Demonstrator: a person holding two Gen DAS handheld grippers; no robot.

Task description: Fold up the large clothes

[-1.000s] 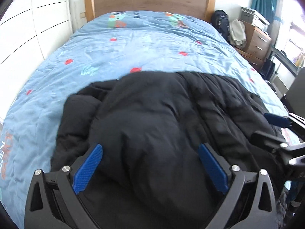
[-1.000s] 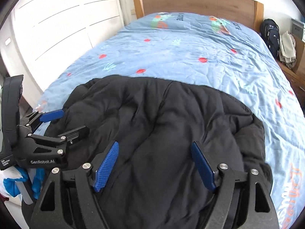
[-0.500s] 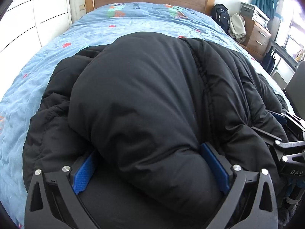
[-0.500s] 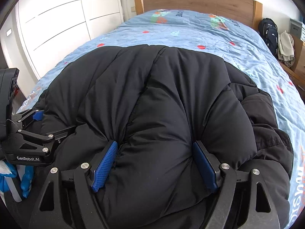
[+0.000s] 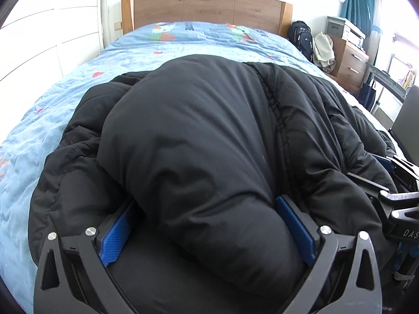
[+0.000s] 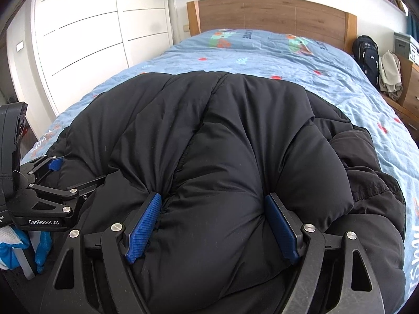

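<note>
A large black puffer jacket lies on the blue bed, bunched near the foot. My left gripper has its blue pads wide apart with a thick roll of jacket bulging between them. My right gripper also straddles a padded fold of the same jacket, its pads pressing the fabric from both sides. In the left wrist view the right gripper shows at the right edge; in the right wrist view the left gripper shows at the left edge.
A wooden headboard stands at the far end. White wardrobe doors run along the left. A black backpack and a wooden drawer unit stand to the right of the bed.
Both grippers moved down and forward into the jacket; the padded fabric now bulges up between the pads and fills much more of both views. Little has changed in the last half second.
</note>
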